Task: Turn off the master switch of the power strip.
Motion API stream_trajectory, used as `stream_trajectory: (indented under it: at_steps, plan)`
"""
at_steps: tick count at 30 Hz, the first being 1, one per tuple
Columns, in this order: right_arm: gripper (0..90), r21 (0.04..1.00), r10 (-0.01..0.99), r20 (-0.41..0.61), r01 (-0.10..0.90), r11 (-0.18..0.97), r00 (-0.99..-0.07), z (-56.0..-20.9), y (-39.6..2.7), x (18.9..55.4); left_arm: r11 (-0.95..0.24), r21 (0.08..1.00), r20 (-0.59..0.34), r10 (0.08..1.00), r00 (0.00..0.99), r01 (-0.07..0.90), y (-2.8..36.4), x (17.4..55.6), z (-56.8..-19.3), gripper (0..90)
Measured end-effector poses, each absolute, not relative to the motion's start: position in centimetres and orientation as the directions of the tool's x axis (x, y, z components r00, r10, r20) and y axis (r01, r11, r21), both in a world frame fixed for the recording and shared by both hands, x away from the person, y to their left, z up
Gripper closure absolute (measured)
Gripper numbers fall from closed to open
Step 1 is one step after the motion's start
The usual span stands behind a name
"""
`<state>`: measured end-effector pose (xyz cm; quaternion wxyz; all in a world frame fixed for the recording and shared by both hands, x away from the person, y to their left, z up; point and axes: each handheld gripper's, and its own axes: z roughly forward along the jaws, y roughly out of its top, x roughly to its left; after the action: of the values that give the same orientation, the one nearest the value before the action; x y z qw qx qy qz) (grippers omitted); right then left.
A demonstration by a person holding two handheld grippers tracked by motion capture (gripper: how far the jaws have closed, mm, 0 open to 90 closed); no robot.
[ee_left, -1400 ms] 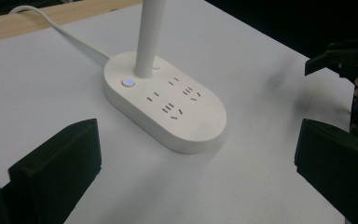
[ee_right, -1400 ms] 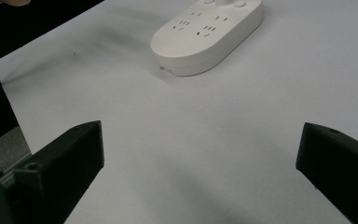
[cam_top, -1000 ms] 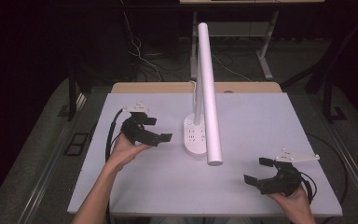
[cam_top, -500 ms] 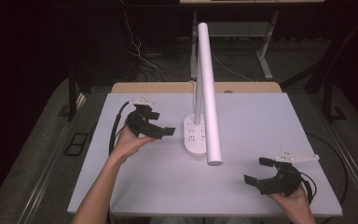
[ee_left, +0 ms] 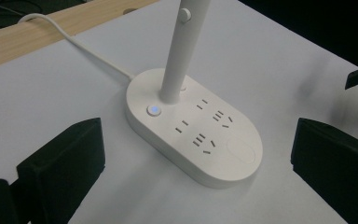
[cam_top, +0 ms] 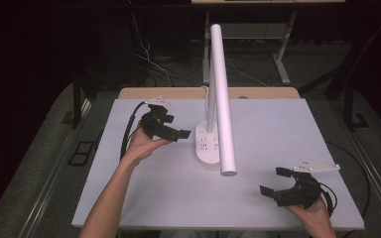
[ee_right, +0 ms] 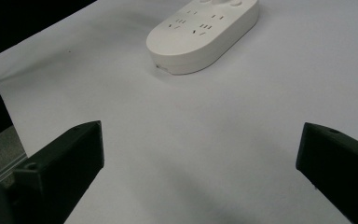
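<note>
Lamp (cam_top: 222, 99) stands mid-table, its oval base (cam_top: 207, 144) flat on the white table (cam_top: 278, 139), stem upright off the back of the base and the long white head angled forward toward me. Base top carries socket slots and a small round button (ee_left: 154, 110), lit faint blue in the left gripper view. Change over the last second: my left tool (cam_top: 182, 134) has moved in from the left, and its tip now sits just beside the base's left edge; a second ago it was well apart. It points straight at the base, jaws spread wide, nothing between them. In the left gripper view the base lies between and beyond the two jaws, button end nearest the left one. Can't tell from the high view whether the tip is touching the base yet; I'd say just short. Right tool (cam_top: 277, 181) hasn't moved: parked near the front right of the table, wide open, empty, base well ahead of it in the right gripper view. White cable (ee_left: 74, 44) runs off the back of the base toward the wooden strip (ee_left: 51, 25). My read: approach nearly done, and the next move is likely a press on the button or a grip on the base. Risk: shoving the light base sideways.
</note>
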<state>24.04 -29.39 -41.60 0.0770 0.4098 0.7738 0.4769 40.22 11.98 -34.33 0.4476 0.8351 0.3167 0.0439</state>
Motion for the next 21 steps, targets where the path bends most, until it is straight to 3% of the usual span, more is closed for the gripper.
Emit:
stream_trajectory:
  at_steps: [21]
  plan:
    - [0.3,0.800,0.712,0.276,0.565,0.202,-0.646,-41.6,-29.6,24.0,-0.394,0.765,-0.222,0.583,0.782,0.510,10.2,42.8,-35.5,5.1]
